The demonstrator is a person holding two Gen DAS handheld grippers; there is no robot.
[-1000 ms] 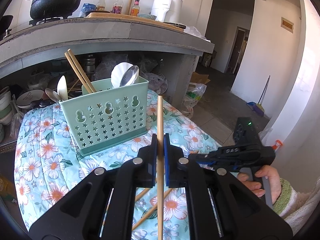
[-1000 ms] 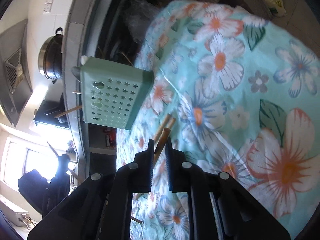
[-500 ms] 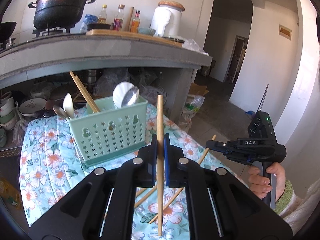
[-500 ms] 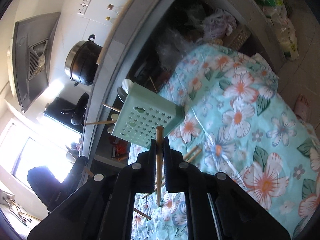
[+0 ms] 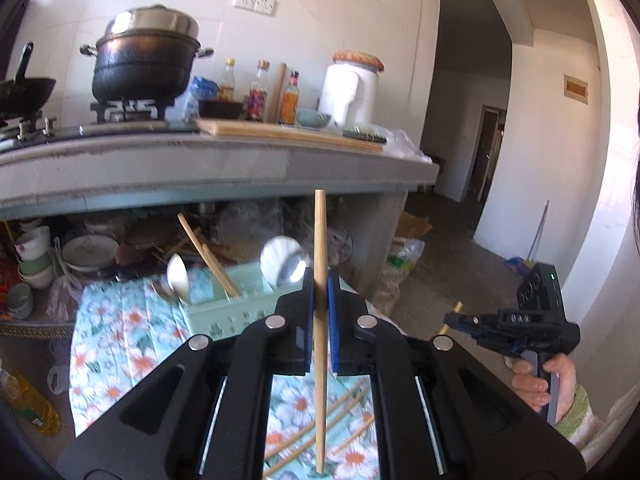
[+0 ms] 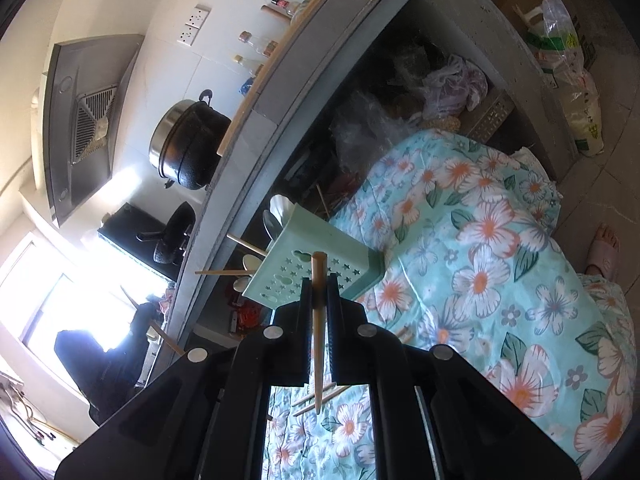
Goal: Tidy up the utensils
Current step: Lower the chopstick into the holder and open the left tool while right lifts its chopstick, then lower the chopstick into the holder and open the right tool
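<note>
While my left gripper (image 5: 319, 300) pinches one chopstick (image 5: 320, 240) upright, my right gripper (image 6: 319, 292) clamps a second chopstick (image 6: 318, 344); both sit in front of the green utensil caddy (image 6: 320, 256) on the floral cloth (image 6: 500, 264).

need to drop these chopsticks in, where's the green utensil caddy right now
In the left wrist view the green utensil caddy stands on the floral cloth below the counter, just beyond and left of the left gripper, already holding spoons and chopsticks.
</note>
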